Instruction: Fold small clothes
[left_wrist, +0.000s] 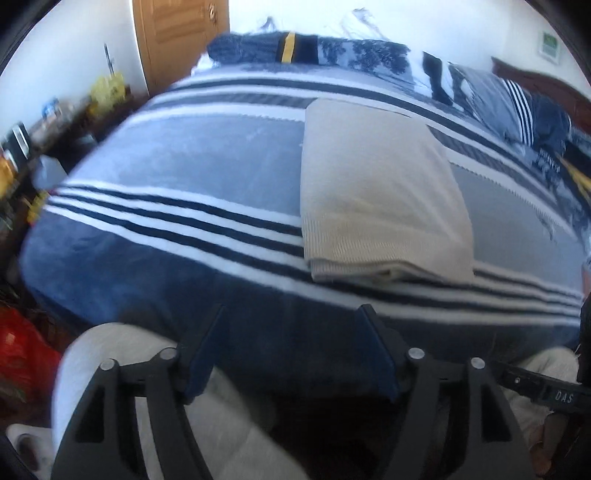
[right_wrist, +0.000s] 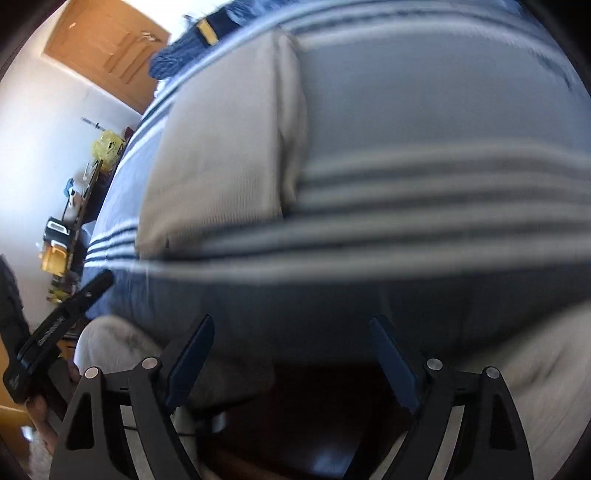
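The left hand-held gripper (left_wrist: 291, 325) hangs with jaws apart, holding nothing; the folded beige garment (left_wrist: 380, 192) lies ahead and slightly right of it on the striped blue blanket (left_wrist: 184, 166). The right hand-held gripper (right_wrist: 291, 336) is also spread and empty, with the garment ahead to its left.

The left gripper (left_wrist: 291, 314) is hanging low with its jaws spread wide, gripping nothing; the right gripper (right_wrist: 291, 325) is hovering likewise, jaws parted and empty; the person's legs (left_wrist: 166, 398) in pale trousers are showing beneath both.
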